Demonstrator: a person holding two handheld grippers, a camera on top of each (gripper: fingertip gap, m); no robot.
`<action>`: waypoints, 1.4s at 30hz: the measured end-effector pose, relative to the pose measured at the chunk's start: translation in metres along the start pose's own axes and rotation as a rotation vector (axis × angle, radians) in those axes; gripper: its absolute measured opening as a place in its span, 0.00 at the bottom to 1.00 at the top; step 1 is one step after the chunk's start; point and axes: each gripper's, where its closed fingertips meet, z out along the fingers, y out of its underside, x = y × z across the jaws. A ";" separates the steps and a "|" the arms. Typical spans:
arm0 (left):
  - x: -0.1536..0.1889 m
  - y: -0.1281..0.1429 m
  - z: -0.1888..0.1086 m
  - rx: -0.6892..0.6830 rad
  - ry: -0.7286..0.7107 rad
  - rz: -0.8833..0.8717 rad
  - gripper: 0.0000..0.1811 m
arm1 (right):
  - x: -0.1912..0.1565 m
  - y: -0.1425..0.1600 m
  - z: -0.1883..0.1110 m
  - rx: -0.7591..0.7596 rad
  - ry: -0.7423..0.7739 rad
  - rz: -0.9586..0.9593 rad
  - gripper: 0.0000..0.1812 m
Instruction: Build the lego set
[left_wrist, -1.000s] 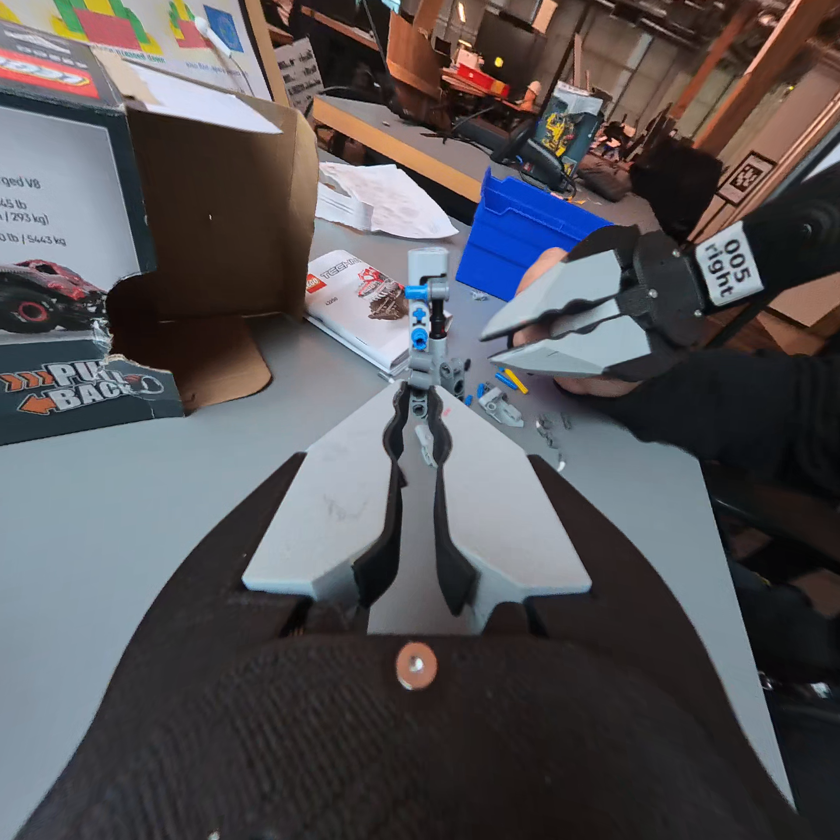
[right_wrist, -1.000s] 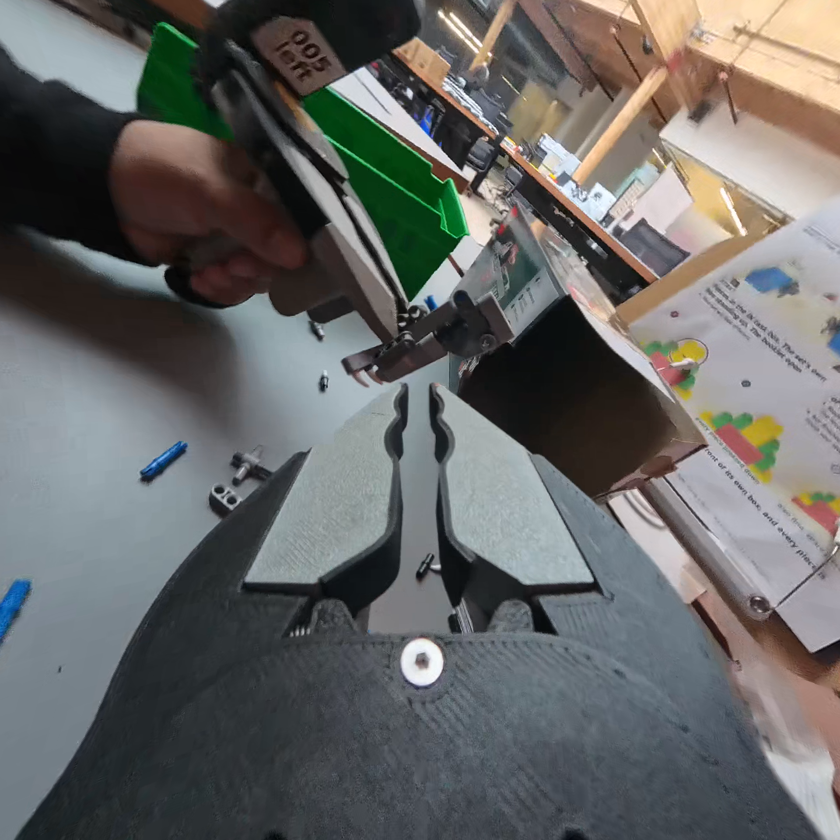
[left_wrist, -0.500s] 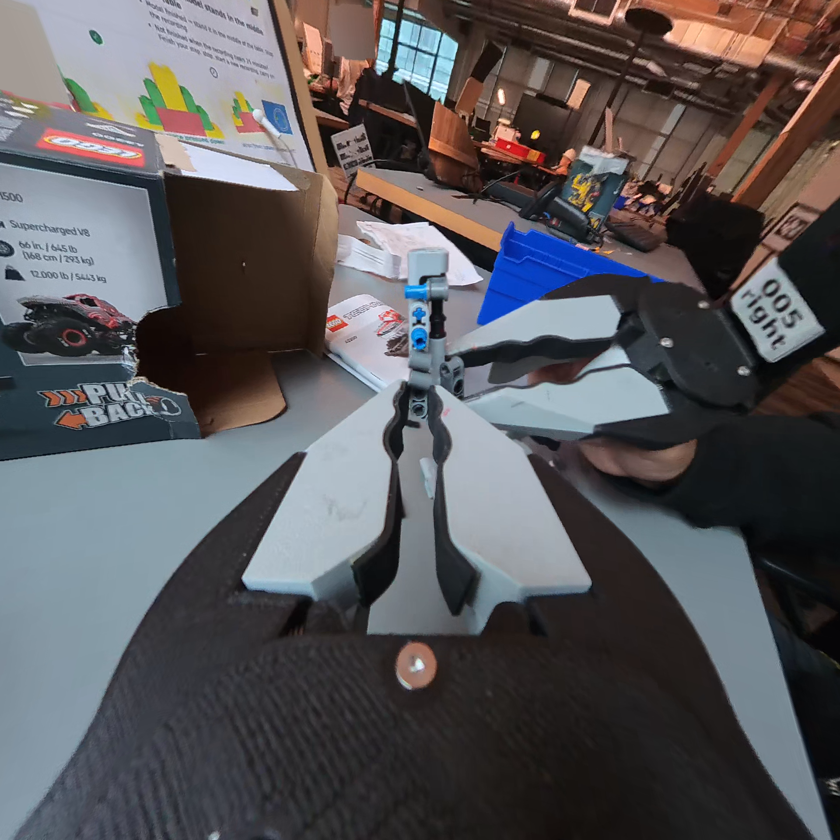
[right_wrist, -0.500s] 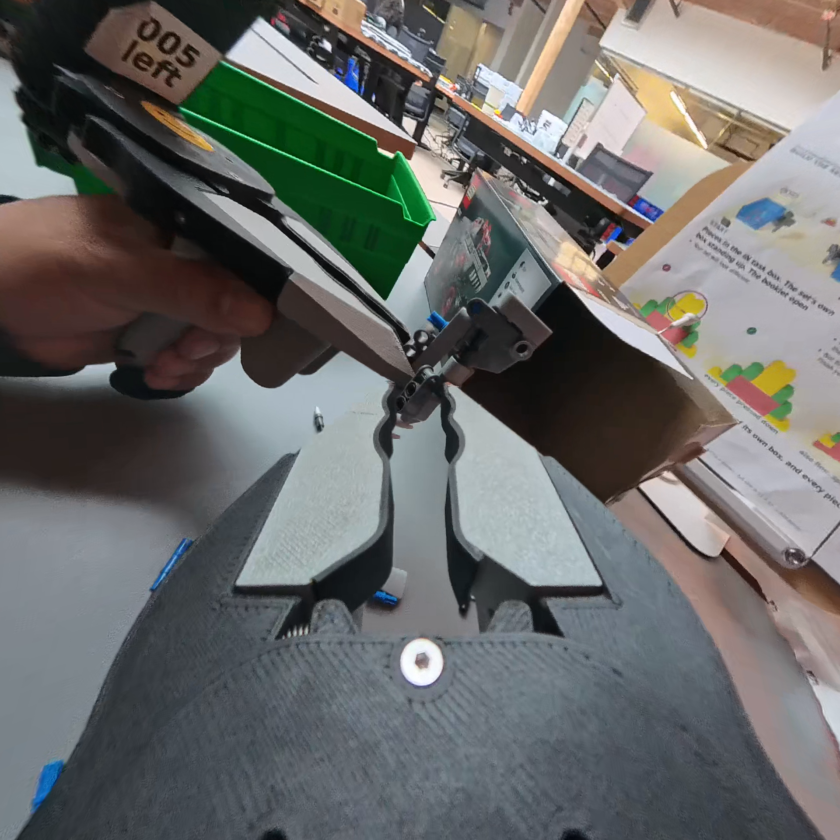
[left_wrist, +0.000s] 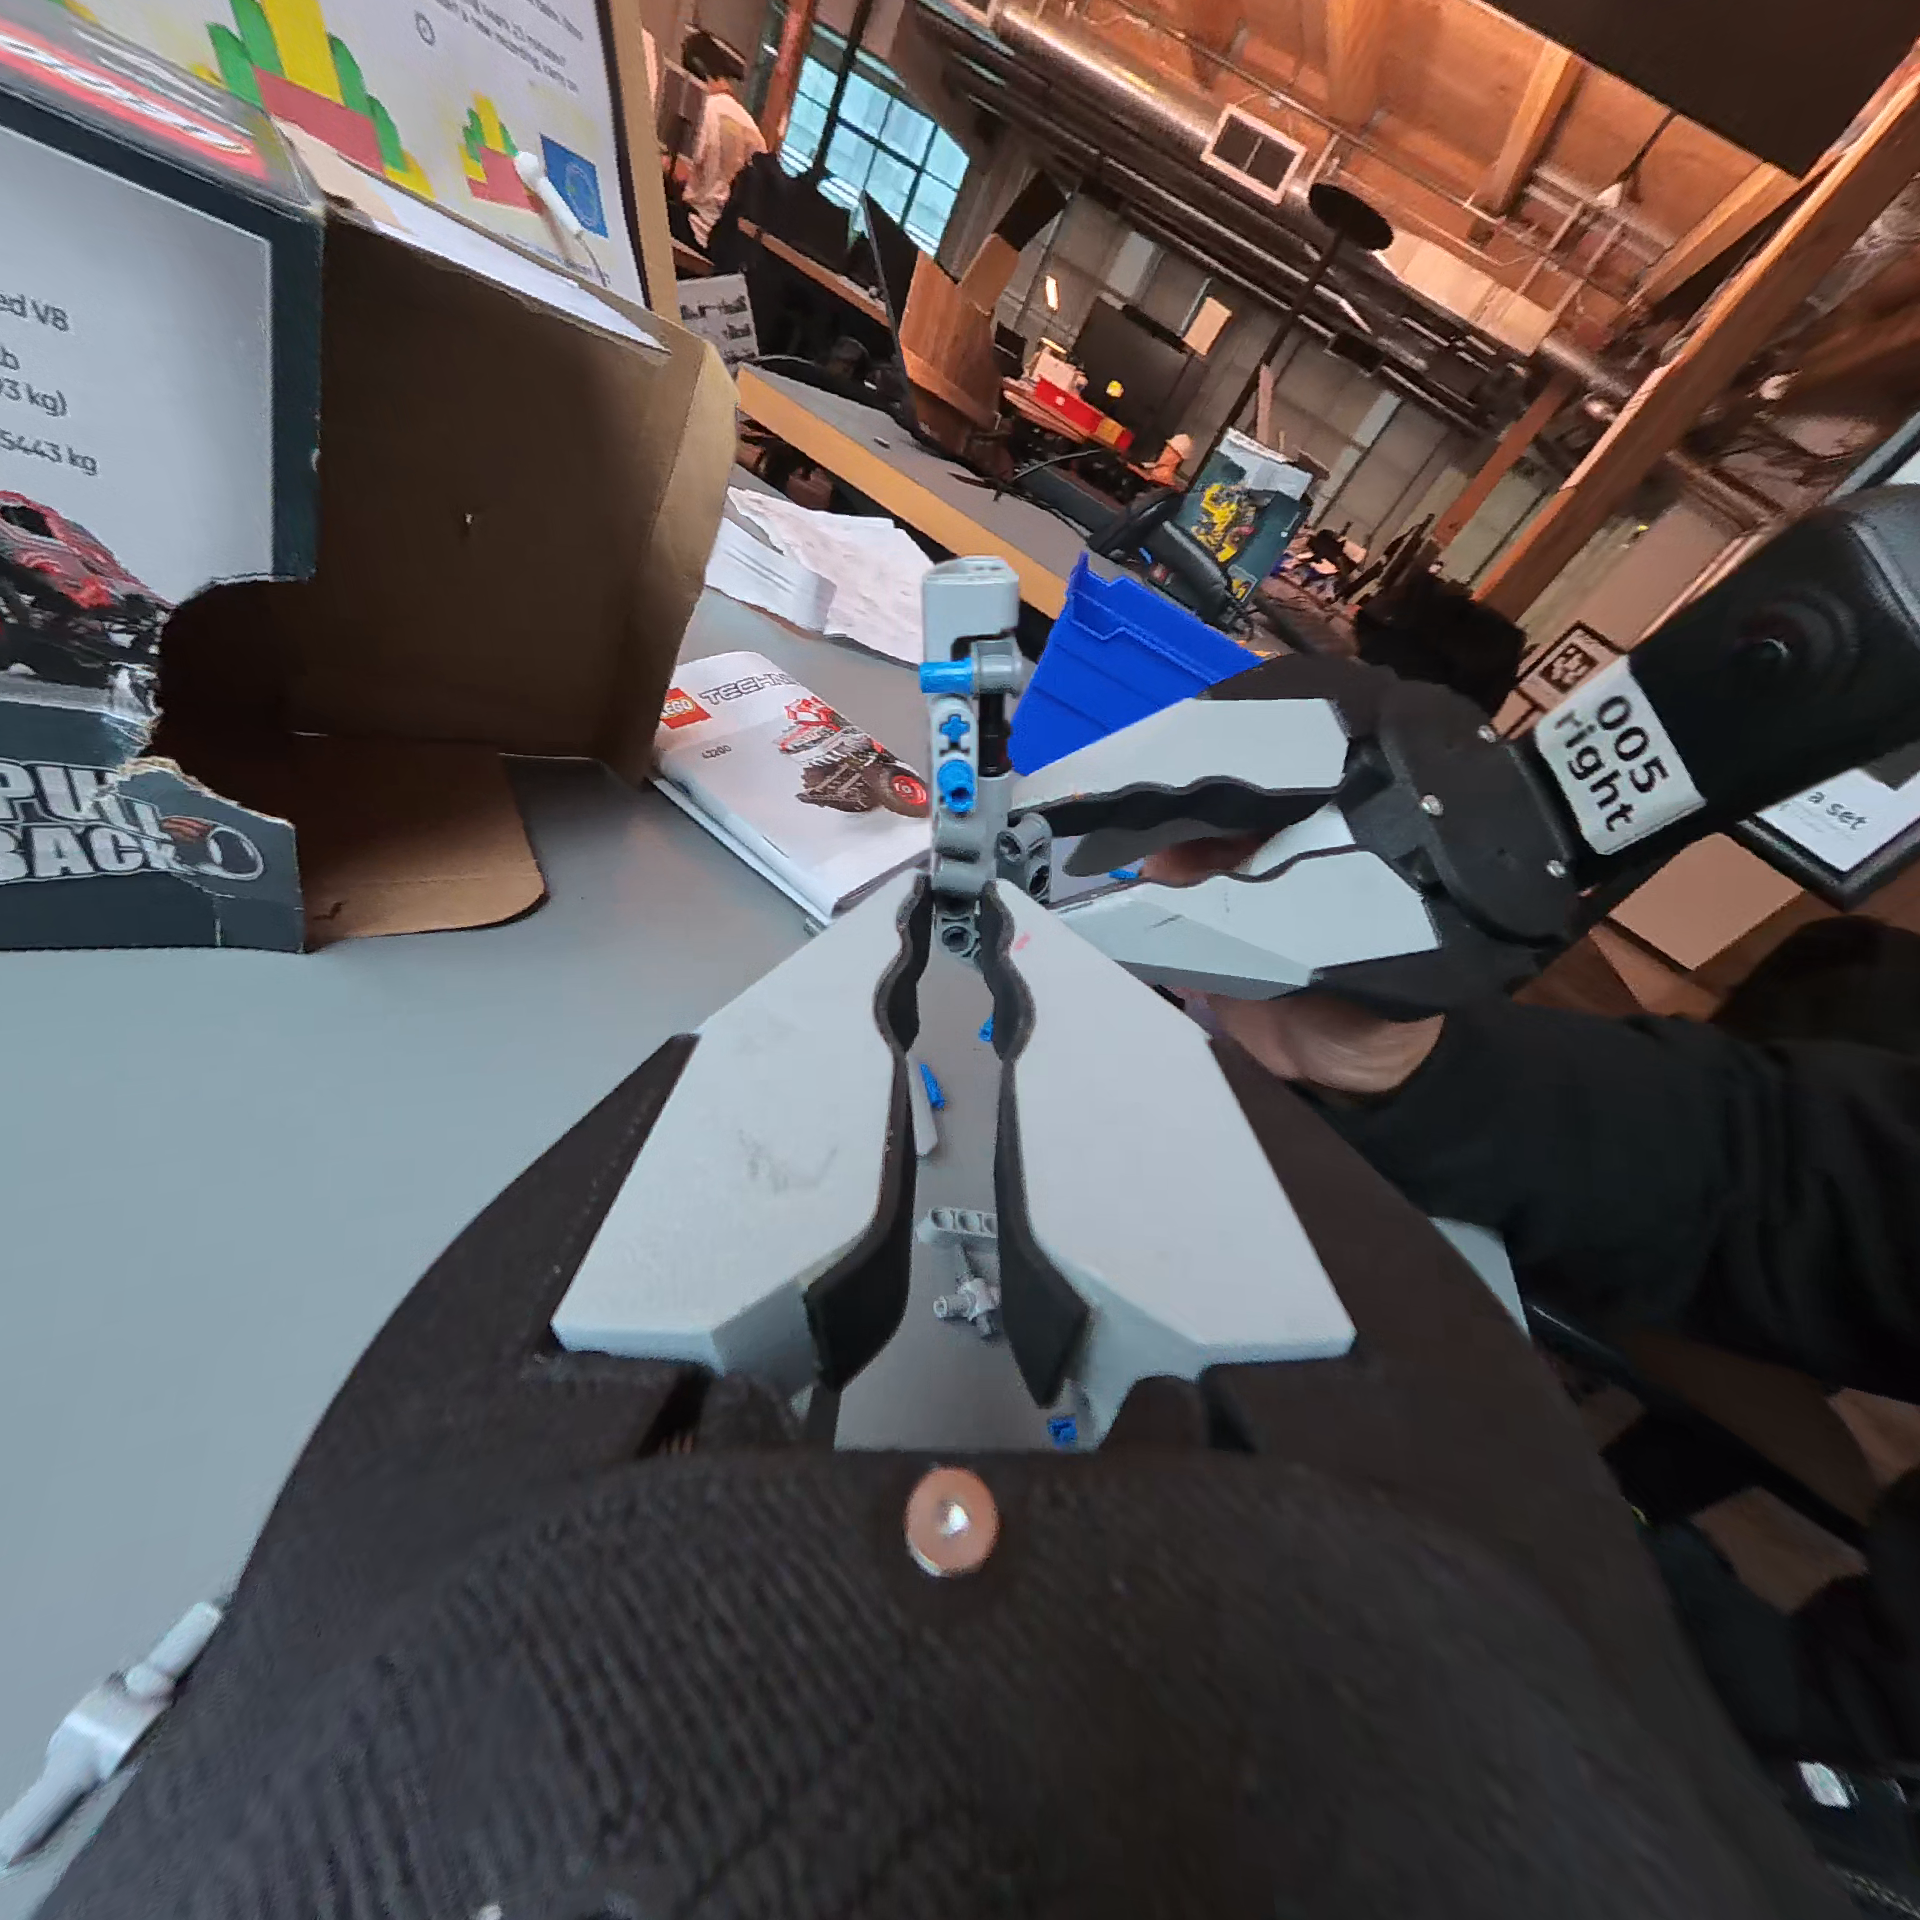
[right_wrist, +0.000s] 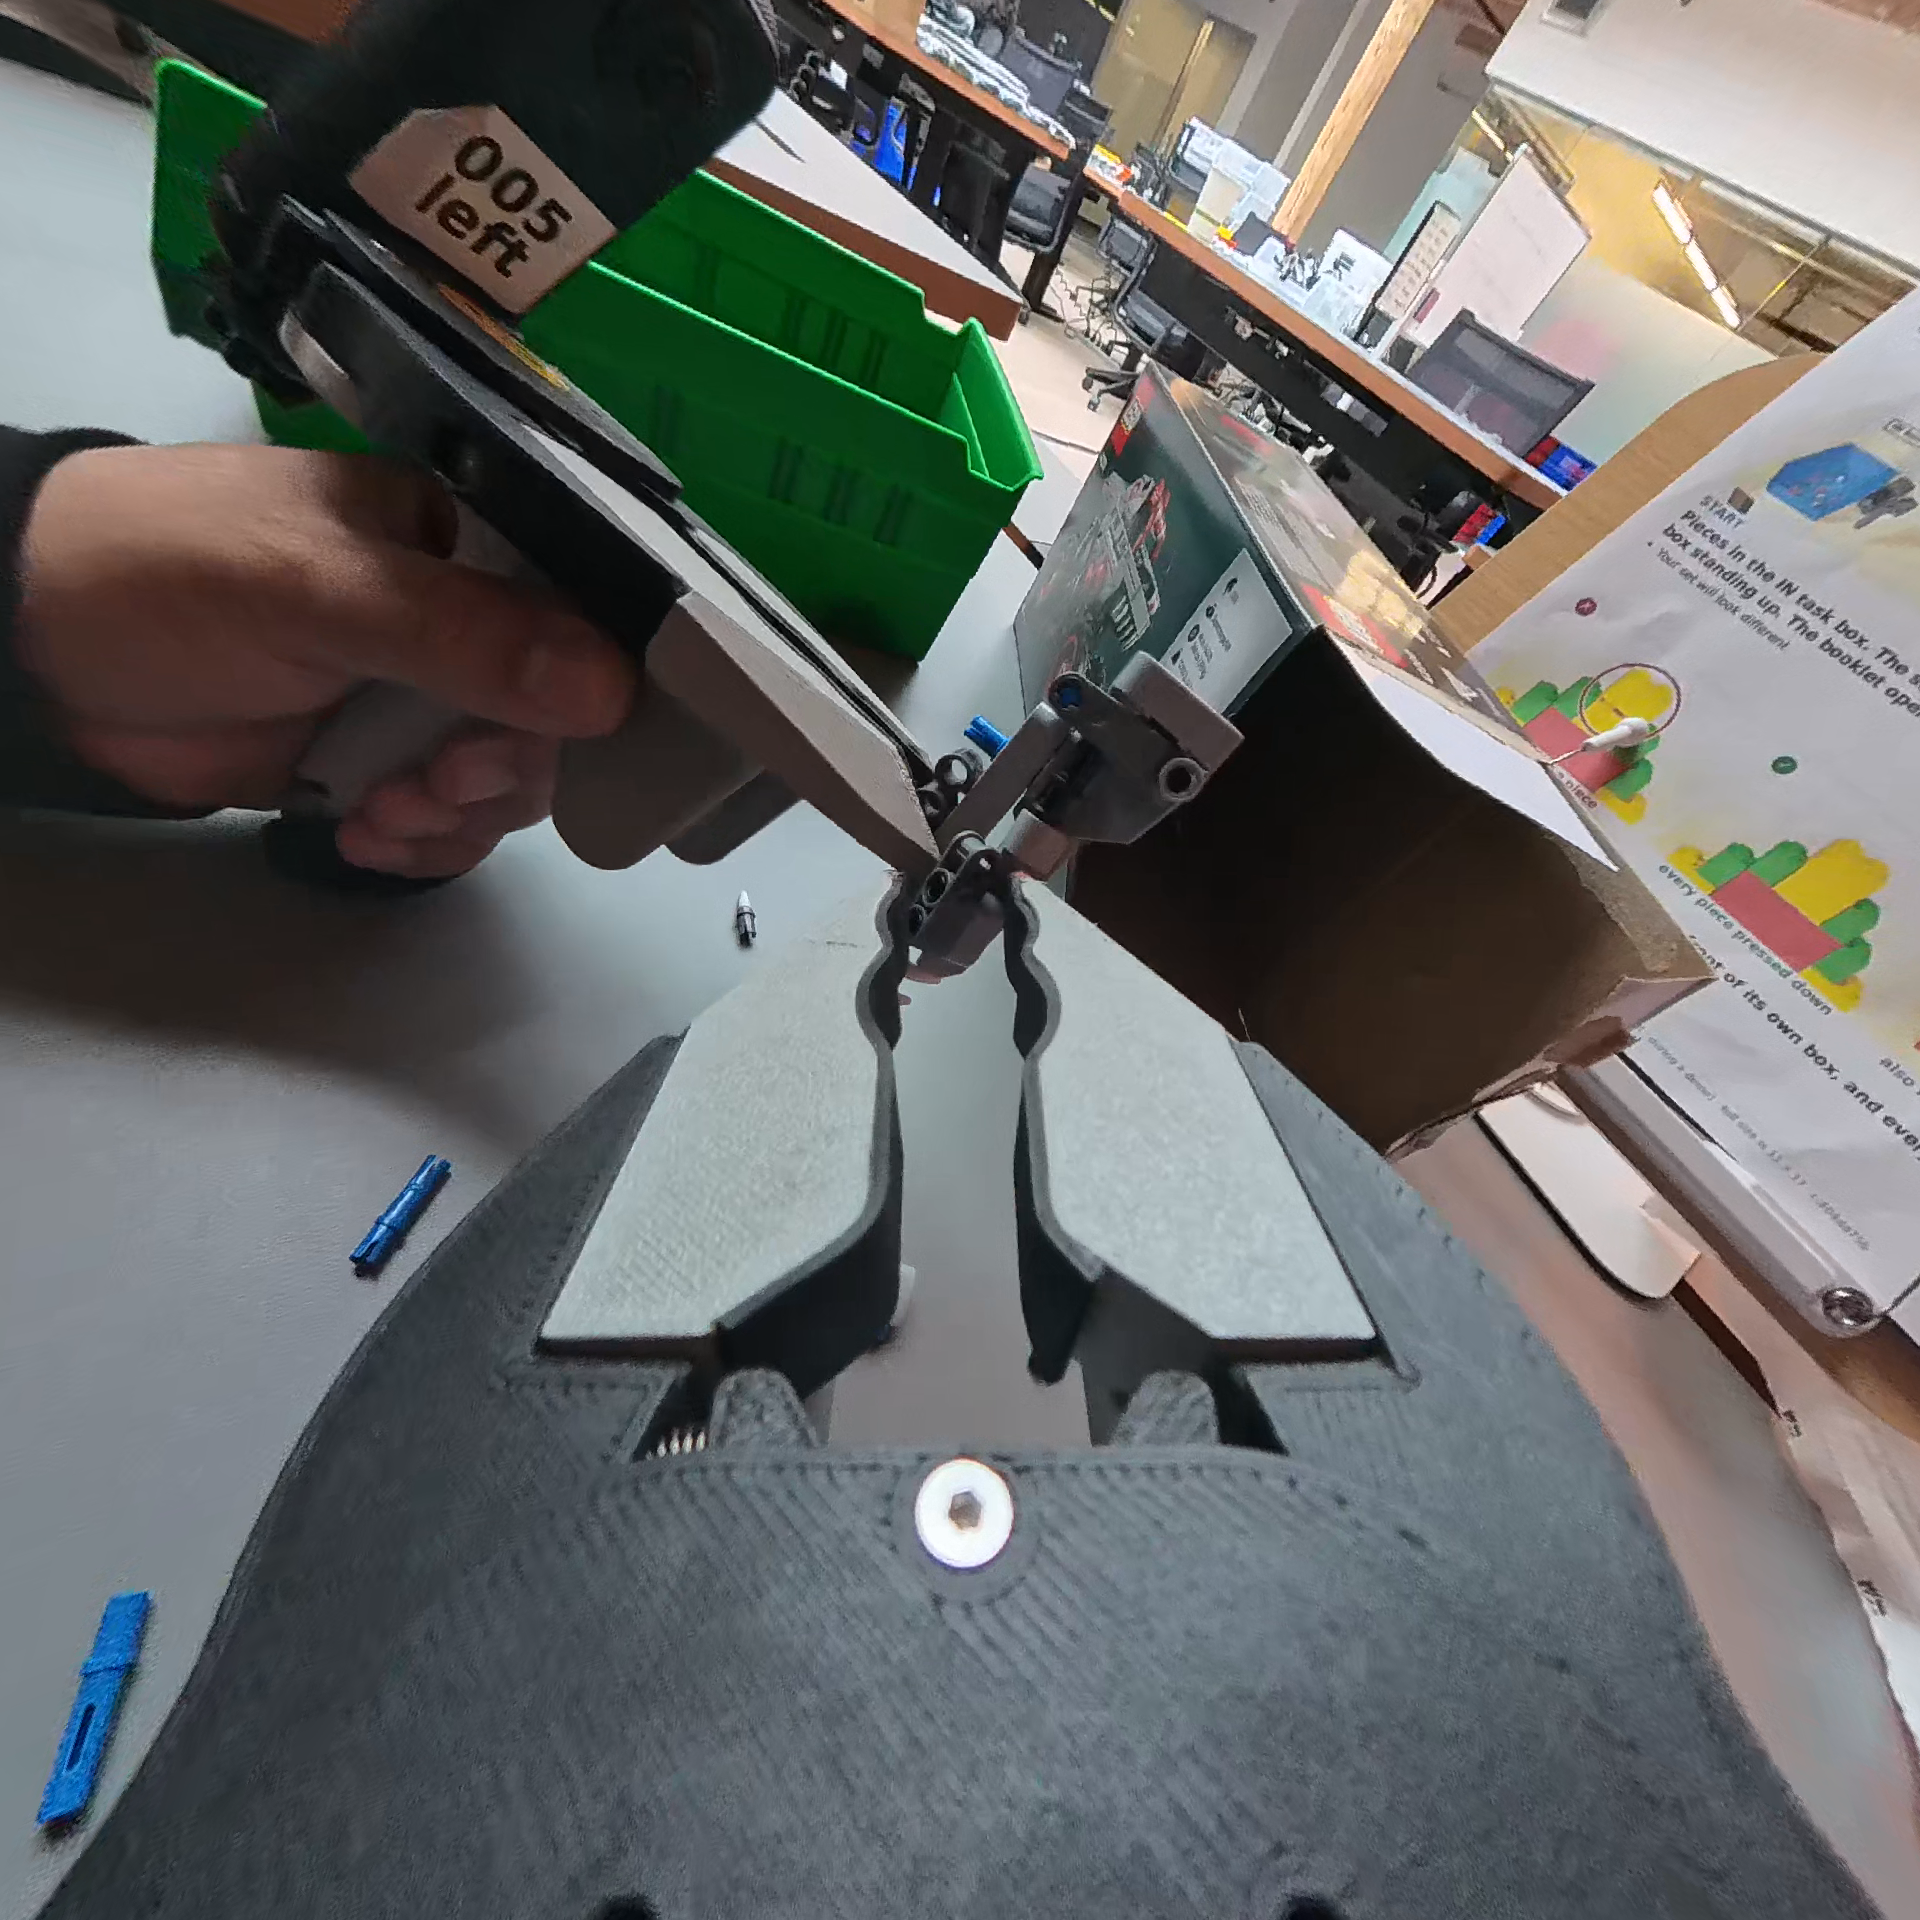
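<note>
Left wrist view | left gripper (left_wrist: 954, 914) clamps grey Technic assembly (left_wrist: 966, 748) upright above table (left_wrist: 312, 1091) | right gripper (right_wrist: 951, 914) parted around its dark connector (right_wrist: 948, 904), contact unclear | risk: off-axis squeeze twists assembly free, dropping it among loose pins (right_wrist: 400, 1214)

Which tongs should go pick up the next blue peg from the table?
Right, probably. The left tongs are shut on the grey lego assembly, holding it upright. The right tongs only reach its dark end, and a blue peg lies nearby.
</note>
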 end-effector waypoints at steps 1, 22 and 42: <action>0.000 0.001 0.001 -0.002 0.007 -0.007 0.04 | 0.000 0.001 0.000 -0.008 -0.003 -0.013 0.08; 0.013 -0.015 -0.005 0.128 0.182 -0.107 0.06 | -0.001 -0.004 -0.007 0.006 0.106 -0.203 0.09; -0.001 -0.007 0.000 0.227 0.084 -0.468 0.03 | -0.001 -0.011 -0.010 -0.082 0.352 -0.729 0.02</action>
